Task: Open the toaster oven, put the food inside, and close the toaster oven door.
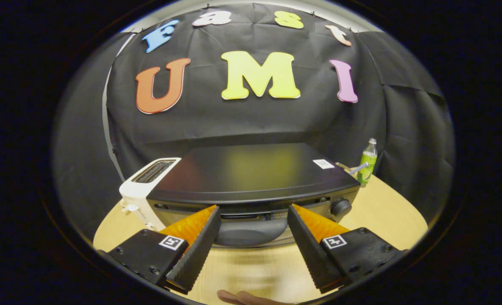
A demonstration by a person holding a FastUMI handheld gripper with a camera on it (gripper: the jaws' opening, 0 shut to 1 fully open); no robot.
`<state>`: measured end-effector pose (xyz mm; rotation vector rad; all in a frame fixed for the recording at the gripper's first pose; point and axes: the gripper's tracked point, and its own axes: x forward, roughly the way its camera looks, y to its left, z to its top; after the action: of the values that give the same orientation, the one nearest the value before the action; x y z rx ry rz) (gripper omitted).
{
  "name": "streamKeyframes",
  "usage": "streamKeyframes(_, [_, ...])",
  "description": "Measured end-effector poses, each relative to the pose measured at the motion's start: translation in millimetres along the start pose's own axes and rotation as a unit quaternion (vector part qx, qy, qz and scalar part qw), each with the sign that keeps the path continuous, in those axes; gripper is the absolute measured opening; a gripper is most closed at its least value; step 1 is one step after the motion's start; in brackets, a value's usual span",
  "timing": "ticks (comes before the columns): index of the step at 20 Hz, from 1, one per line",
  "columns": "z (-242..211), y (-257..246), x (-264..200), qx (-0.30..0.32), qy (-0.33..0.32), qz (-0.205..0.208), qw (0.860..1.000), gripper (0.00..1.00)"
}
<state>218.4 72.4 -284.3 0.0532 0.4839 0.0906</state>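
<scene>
The hand-held gripper point(253, 237) hangs wide open, holding nothing — the toaster oven point(251, 178) handle point(251, 231) lies crosswise just ahead, between its fingers.

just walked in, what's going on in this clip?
A person is holding the tool up to a black toaster oven on a wooden table. Its fingers are open, either side of the door handle, not gripping it. The door looks closed. A white toaster stands beside the oven, and a green bottle behind it. Part of a hand shows below the tool.
</scene>
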Motion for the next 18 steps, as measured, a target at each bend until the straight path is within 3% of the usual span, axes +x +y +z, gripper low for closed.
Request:
streamKeyframes(6, [-37.3, -3.3, -27.9, 0.014, 0.065, 0.026, 0.997, 1.0])
streamKeyframes(11, [-68.1, -7.1, -48.1, -0.025, 0.088, 0.006, 0.996, 1.0])
streamKeyframes(18, [-112.3, -10.0, -51.8, -0.068, 0.121, 0.012, 0.99, 1.0])
